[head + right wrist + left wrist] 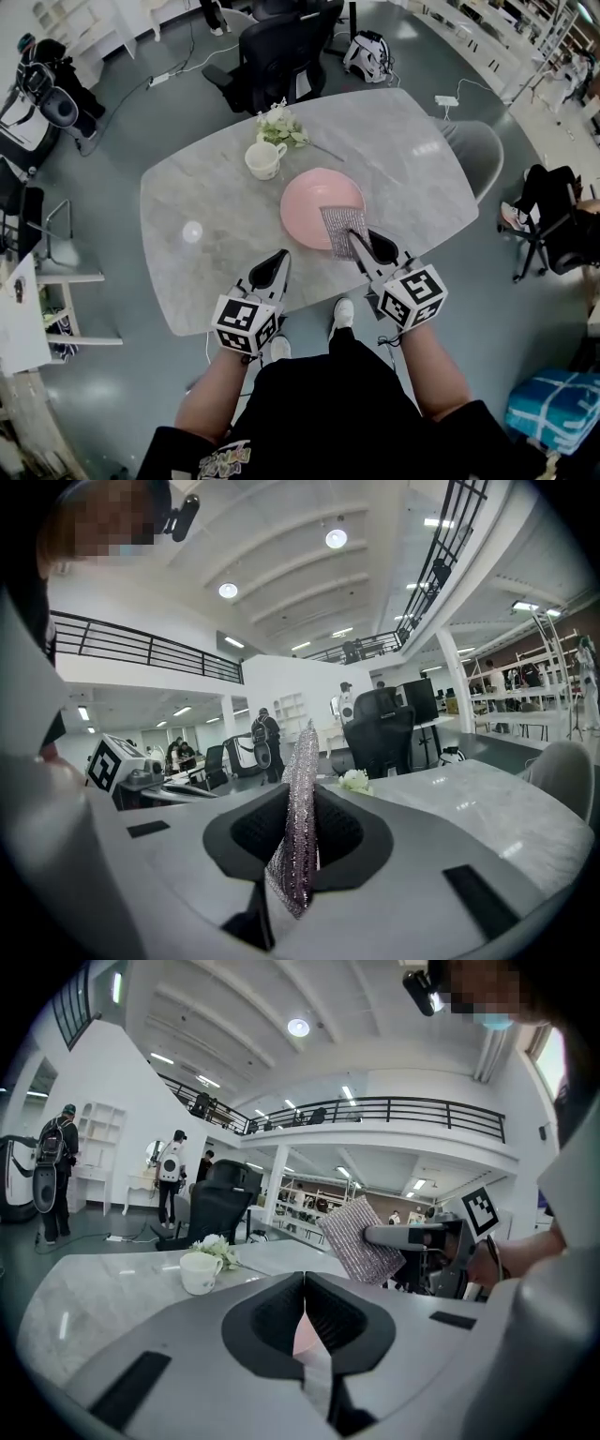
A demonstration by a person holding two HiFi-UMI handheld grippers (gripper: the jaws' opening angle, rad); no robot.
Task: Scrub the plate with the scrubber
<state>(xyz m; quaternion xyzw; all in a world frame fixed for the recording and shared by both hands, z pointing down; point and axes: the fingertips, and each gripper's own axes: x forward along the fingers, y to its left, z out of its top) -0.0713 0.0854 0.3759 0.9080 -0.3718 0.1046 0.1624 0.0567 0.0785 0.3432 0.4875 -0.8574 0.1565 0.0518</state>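
Marble table (412, 178), grey floor (112, 122), black chair (277, 52) behind; right gripper (363, 244) clamps scrubber (339, 225) at plate (314, 199); left gripper (277, 264) closed, empty.

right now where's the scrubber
In the head view, the scrubber is clamped in the right gripper, over the near right edge of the pink plate.

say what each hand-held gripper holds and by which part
The right hand-held gripper pinches the scrubber by its near edge; the left hand-held gripper, shut, holds nothing.
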